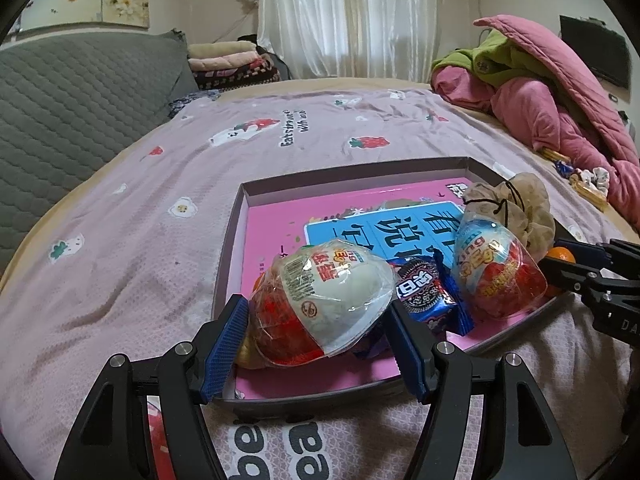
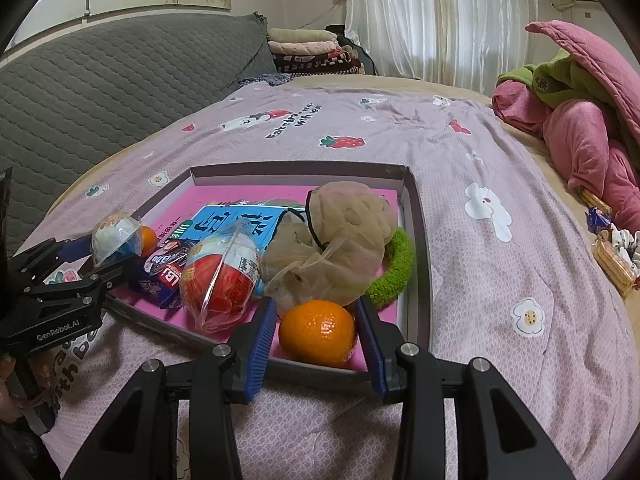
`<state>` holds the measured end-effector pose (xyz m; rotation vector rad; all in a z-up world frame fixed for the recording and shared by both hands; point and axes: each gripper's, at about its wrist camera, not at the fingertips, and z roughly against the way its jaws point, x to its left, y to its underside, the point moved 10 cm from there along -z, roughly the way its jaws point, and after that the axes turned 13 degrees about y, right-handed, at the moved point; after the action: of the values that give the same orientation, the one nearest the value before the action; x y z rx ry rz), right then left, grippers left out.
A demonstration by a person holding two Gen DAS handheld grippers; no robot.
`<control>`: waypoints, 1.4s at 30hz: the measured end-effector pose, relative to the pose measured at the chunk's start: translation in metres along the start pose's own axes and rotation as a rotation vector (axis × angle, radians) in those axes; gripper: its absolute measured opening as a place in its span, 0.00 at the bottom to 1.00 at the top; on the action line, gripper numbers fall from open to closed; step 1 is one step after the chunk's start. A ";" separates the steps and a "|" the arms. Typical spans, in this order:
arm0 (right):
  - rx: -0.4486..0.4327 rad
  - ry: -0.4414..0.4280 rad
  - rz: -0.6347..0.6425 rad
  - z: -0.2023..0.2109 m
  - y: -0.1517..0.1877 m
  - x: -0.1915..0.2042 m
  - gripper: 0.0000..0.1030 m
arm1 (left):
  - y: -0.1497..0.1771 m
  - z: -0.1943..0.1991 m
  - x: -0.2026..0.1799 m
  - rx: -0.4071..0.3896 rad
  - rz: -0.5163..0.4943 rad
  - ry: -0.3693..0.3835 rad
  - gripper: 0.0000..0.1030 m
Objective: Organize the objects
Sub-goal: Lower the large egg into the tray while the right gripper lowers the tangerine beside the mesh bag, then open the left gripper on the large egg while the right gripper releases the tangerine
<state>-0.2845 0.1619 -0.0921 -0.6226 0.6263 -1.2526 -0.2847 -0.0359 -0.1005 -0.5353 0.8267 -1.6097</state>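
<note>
A shallow box lid (image 1: 236,248) (image 2: 420,216) with a pink inside lies on the bed. My left gripper (image 1: 316,320) stands open around a wrapped red-and-white toy egg (image 1: 324,300) at the lid's near edge; it also shows in the right wrist view (image 2: 114,236). My right gripper (image 2: 316,324) stands open around an orange (image 2: 318,332) in the lid's near corner. A second toy egg (image 1: 500,268) (image 2: 220,276), a blue cookie packet (image 1: 428,296) (image 2: 164,276), a beige mesh pouch (image 2: 336,248) and a green ring (image 2: 396,268) lie in the lid.
A pink printed sheet (image 1: 160,220) covers the bed. A grey quilted headboard (image 1: 60,100) is at left. Pink and green bedding (image 2: 580,120) is piled at right, with snack packets (image 2: 612,256) beside it. Folded blankets (image 1: 232,64) and curtains are at the back.
</note>
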 end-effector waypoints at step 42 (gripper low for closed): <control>-0.033 -0.021 -0.044 0.019 -0.006 -0.002 0.52 | 0.002 0.017 -0.011 0.009 0.048 0.028 0.74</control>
<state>-0.2744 0.1640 -0.0746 -0.6794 0.6199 -1.2769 -0.2687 -0.0288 -0.0901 -0.4841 0.8463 -1.5789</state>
